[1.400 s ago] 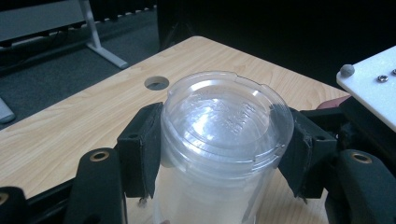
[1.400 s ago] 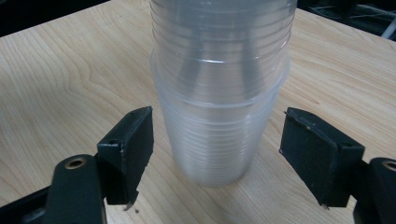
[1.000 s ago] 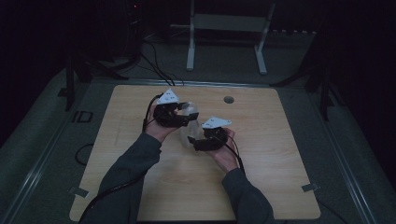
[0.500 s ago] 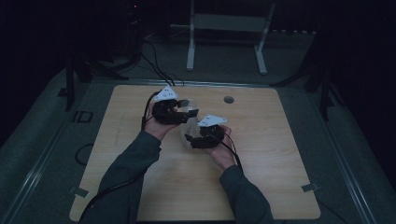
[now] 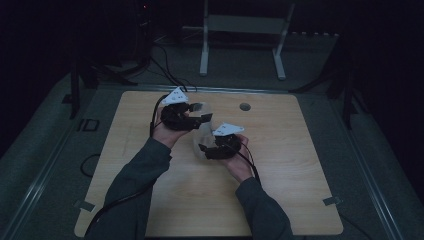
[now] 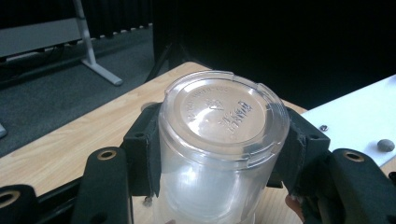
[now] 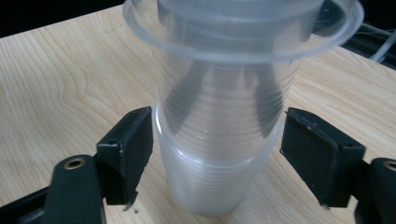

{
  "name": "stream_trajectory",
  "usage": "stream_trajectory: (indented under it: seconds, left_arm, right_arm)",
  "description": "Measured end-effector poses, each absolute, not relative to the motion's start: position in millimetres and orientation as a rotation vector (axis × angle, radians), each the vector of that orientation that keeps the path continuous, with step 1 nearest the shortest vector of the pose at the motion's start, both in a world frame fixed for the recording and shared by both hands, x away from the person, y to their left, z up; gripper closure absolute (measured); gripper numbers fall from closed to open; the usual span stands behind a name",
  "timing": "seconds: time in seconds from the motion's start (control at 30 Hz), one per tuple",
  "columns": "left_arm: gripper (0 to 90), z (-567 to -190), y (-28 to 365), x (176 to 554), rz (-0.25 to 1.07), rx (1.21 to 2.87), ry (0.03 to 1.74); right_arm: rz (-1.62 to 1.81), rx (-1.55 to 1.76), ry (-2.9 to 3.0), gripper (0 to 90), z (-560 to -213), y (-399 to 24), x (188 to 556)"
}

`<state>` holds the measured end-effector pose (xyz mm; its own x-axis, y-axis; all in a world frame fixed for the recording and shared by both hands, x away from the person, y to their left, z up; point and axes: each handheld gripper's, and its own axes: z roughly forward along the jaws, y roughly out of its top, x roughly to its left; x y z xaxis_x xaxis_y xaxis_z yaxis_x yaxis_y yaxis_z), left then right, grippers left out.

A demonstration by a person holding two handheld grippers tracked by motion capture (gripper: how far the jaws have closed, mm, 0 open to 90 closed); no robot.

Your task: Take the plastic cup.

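Note:
A stack of clear plastic cups (image 5: 199,134) hangs tilted above the wooden table (image 5: 300,165) between my two grippers. The left gripper (image 5: 197,114) is shut on a cup (image 6: 222,121) just below its embossed base, and its black pads (image 6: 142,154) press both sides. My right gripper (image 5: 204,149) comes in from the right at the stack's lower end. In the right gripper view the ribbed stack (image 7: 217,154) stands between the jaws of that gripper (image 7: 217,156). The pads (image 7: 128,149) flank it closely without squeezing it. A wide cup rim (image 7: 243,32) sits above.
A small round hole (image 5: 245,106) lies in the table's far part. A metal stand (image 5: 242,30) and cables (image 5: 165,60) sit on the dark floor beyond the far edge. Bits of tape (image 5: 332,201) mark the near corners.
The right gripper has shifted slightly left, closer to the cup stack and the left gripper. The left gripper has barely moved.

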<state>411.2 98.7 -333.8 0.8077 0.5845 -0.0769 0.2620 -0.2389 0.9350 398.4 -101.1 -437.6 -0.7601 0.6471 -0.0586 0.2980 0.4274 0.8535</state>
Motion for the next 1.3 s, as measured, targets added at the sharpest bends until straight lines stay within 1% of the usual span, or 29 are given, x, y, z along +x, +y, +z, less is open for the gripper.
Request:
stream_trajectory:
  seconds: [0.83,0.9,1.3]
  left_arm:
    - [41.2,-304,107,407,0.363,1.803,0.618]
    - [41.2,-303,107,407,0.364,1.805,0.616]
    - [41.3,-297,114,401,0.382,1.805,0.605]
  right_arm:
    - [1.273,0.793,2.272,25.9,-424,-121,382]
    - [1.269,0.795,2.276,29.0,-423,-123,381]
    - [1.304,0.828,2.249,29.3,-416,-135,373]
